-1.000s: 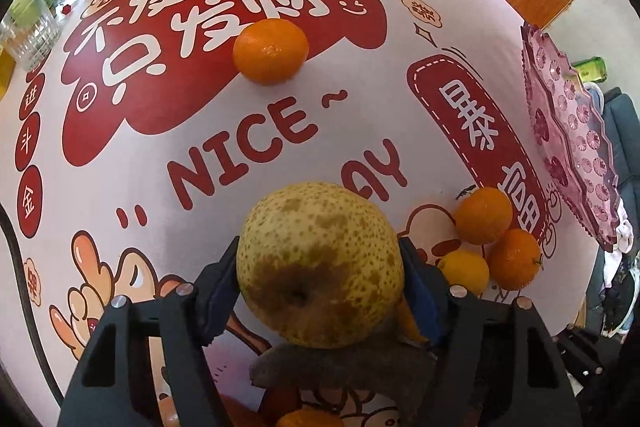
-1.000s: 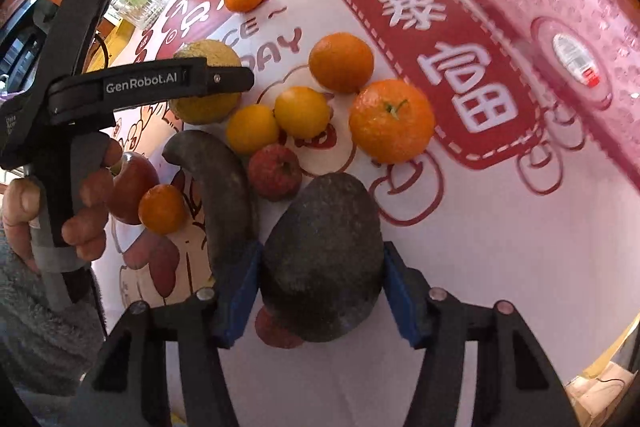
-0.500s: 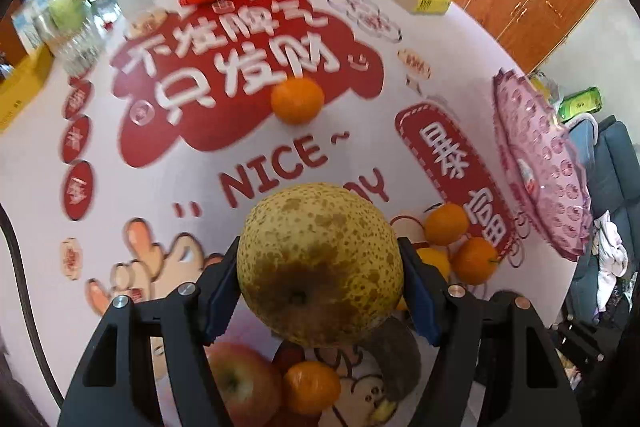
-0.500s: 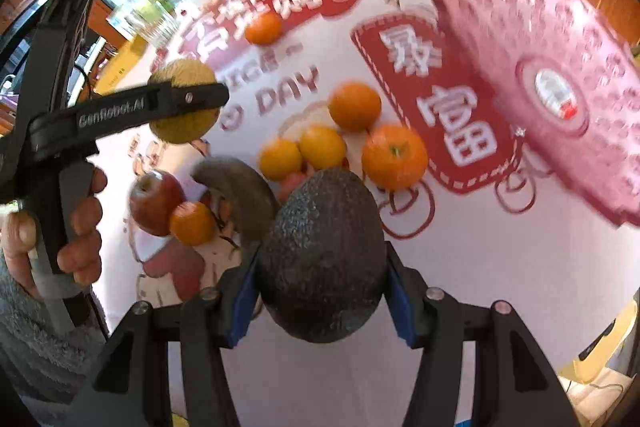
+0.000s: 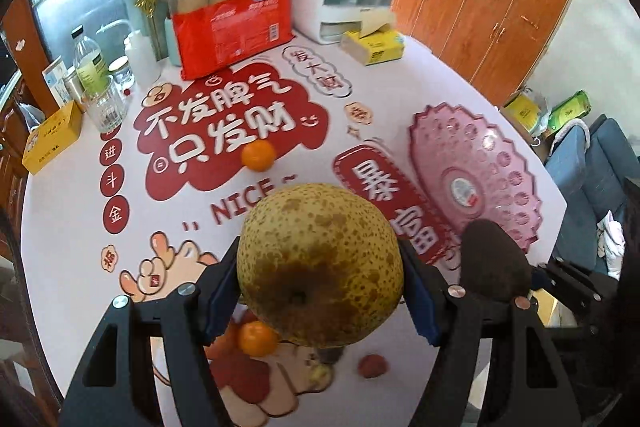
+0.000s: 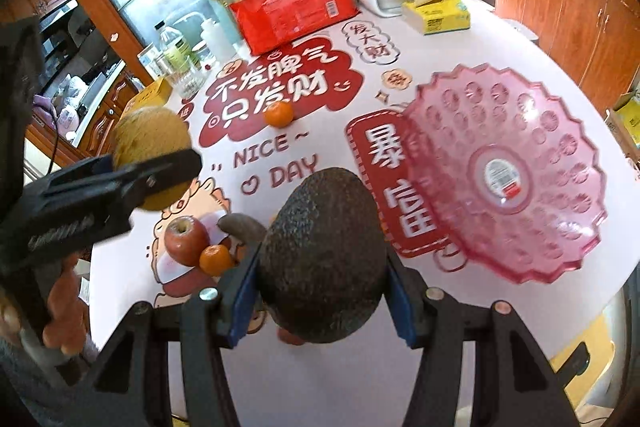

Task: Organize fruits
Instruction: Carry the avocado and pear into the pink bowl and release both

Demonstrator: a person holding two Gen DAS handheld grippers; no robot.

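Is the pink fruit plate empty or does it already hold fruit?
Empty. The pink plate shows only its patterned surface and centre sticker; the pear and avocado are each held in a claw.

Each gripper is black, built of angular struts with triangular cut-outs. On the left gripper [image 5: 320,291], blue pads line the inner faces of the two fingers, and round screws, silver and copper-toned, sit on the struts just behind and outside the jaws. The right gripper [image 6: 322,267] has the same blue pads [image 6: 244,287] and the same screws [image 6: 208,293] behind its jaws. Seen from the right wrist, the left gripper's black side bar bears blurred white lettering behind its jaws, and its handle is grey. A grey knitted sleeve [image 6: 16,379] shows below that handle.
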